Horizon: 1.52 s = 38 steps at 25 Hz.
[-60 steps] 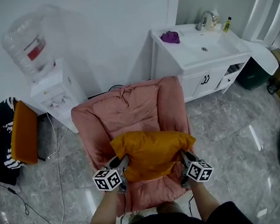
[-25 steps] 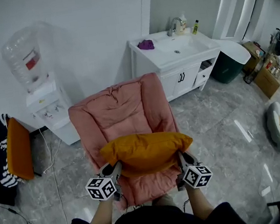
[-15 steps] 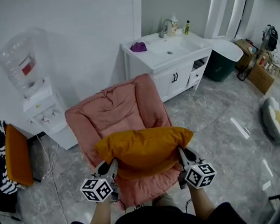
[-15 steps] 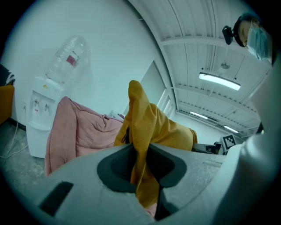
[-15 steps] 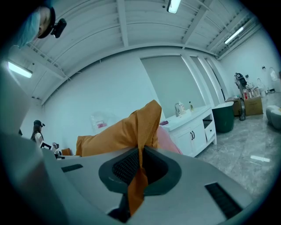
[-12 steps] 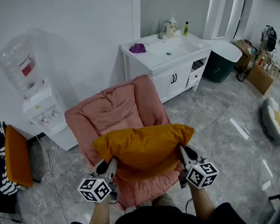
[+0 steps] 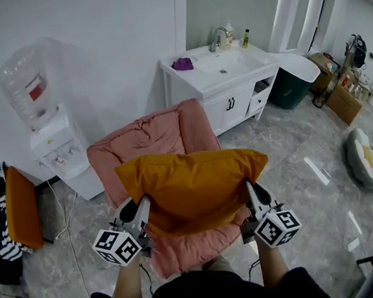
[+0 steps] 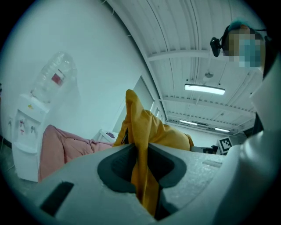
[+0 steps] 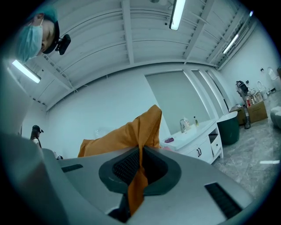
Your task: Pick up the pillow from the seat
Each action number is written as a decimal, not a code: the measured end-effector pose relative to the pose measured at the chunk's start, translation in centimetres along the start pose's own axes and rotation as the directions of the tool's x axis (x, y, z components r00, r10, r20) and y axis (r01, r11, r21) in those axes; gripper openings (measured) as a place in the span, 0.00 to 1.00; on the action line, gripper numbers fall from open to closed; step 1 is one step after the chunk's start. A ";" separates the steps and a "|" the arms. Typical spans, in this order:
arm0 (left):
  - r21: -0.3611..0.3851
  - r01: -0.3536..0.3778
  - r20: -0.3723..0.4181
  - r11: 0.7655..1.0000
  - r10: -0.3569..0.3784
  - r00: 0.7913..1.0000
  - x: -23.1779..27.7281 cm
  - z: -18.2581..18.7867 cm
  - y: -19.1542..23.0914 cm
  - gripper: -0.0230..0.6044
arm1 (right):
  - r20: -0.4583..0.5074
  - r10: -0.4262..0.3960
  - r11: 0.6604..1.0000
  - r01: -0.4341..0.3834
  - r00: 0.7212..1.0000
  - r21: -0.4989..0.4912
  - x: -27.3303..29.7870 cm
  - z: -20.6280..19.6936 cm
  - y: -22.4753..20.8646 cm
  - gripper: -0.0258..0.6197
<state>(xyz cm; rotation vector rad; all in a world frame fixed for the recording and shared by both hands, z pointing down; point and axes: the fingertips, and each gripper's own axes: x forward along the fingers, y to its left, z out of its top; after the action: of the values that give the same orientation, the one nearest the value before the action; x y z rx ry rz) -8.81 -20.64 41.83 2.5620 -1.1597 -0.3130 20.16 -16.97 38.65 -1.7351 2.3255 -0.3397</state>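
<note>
Water dispenser [image 7: 51, 140]: against the wall at far left, well apart from the work.
Left gripper [image 7: 141, 205]: clenched on the pillow's left edge, with orange cloth pinched flat between its jaws.
Pillow [image 7: 194, 181]: orange, held level between both grippers above the pink armchair [image 7: 149, 138], apparently clear of the seat. One grip at each end likely keeps it from sagging or tipping.
Right gripper [image 7: 253, 192]: clamped on the right edge, with a fold of fabric trapped between its jaws.
Sink cabinet [image 7: 220, 71]: behind, at right, untouched.
</note>
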 end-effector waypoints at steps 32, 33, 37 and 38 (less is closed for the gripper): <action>0.083 0.001 0.093 0.997 -0.009 0.996 1.5 8.4 -0.1 0.15 | 0.114 0.085 0.994 -0.076 0.990 -0.076 3.1 7.7 3.6 0.06; 0.082 0.001 0.092 0.997 -0.009 0.996 1.6 8.3 -0.1 0.15 | 0.115 0.084 0.994 -0.075 0.990 -0.076 3.1 7.7 3.4 0.06; 0.079 0.006 0.093 0.997 -0.013 0.996 2.1 8.2 -0.4 0.15 | 0.118 0.080 0.995 -0.071 0.990 -0.076 3.0 8.0 2.9 0.06; 0.077 0.007 0.093 0.997 -0.014 0.996 2.2 8.1 -0.4 0.15 | 0.119 0.078 0.995 -0.069 0.990 -0.076 3.0 8.0 2.8 0.06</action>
<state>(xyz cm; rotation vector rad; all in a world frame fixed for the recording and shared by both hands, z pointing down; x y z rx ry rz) -9.70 -23.61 33.97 2.6461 -1.2139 -0.4026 19.24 -19.54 30.06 -1.6466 2.3332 -0.1354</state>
